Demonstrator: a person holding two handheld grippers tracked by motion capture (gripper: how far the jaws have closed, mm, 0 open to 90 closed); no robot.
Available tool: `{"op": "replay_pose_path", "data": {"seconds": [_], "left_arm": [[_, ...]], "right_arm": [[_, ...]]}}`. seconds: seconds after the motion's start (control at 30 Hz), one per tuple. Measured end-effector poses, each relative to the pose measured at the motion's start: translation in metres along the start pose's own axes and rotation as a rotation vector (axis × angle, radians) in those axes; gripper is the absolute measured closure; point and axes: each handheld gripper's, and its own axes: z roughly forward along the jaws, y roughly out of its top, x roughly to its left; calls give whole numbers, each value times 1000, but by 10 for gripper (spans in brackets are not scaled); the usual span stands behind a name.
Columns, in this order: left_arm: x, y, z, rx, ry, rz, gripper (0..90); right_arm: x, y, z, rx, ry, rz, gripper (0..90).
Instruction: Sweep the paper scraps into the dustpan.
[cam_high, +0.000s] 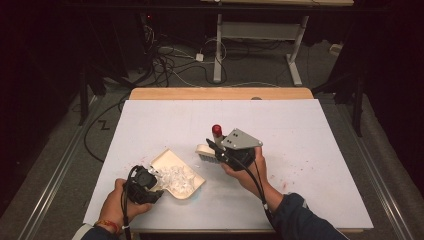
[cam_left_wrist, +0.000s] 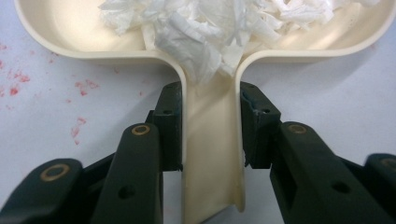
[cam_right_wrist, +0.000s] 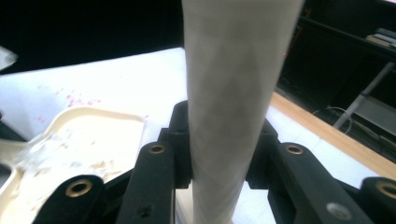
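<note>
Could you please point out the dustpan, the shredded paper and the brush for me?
dustpan (cam_left_wrist: 212, 154): left gripper view, on its handle between the claw's jaws.
shredded paper (cam_high: 177, 177): high view, middle of the heap.
brush (cam_right_wrist: 229, 93): right gripper view, on its gripped handle.

white table (cam_high: 300, 130), dustpan (cam_high: 170, 160) on it

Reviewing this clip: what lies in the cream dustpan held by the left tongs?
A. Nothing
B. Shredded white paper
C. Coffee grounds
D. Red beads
B: the left gripper view shows a heap of white paper shreds in the dustpan, whose handle the left tongs clamp from both sides.
</note>
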Motion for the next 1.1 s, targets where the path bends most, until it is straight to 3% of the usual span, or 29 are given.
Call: {"op": "replay_pose_path", "data": {"seconds": [0.13, 0.27, 0.4, 0.73, 0.8, 0.9, 1.1], "left_arm": [[0, 0, 1, 0, -1, -1, 634], [0, 0, 0, -6, -3, -2, 634], [0, -1, 0, -13, 3, -3, 634], [2, -1, -4, -12, 5, -6, 633], [2, 0, -4, -11, 9, -6, 633], [2, 1, -3, -9, 8, -7, 633], [2, -1, -1, -5, 8, -5, 633]], "right_arm": [[20, 3, -3, 1, 73, -36, 702], [34, 10, -7, -18, 154, -17, 702], [35, 15, -15, -46, 149, -10, 702], [11, 18, -30, -79, 101, 47, 702], [10, 15, -29, -67, 107, 58, 701], [14, 10, -25, -48, 158, 88, 702], [23, 3, -23, 0, 177, 40, 702]]}}
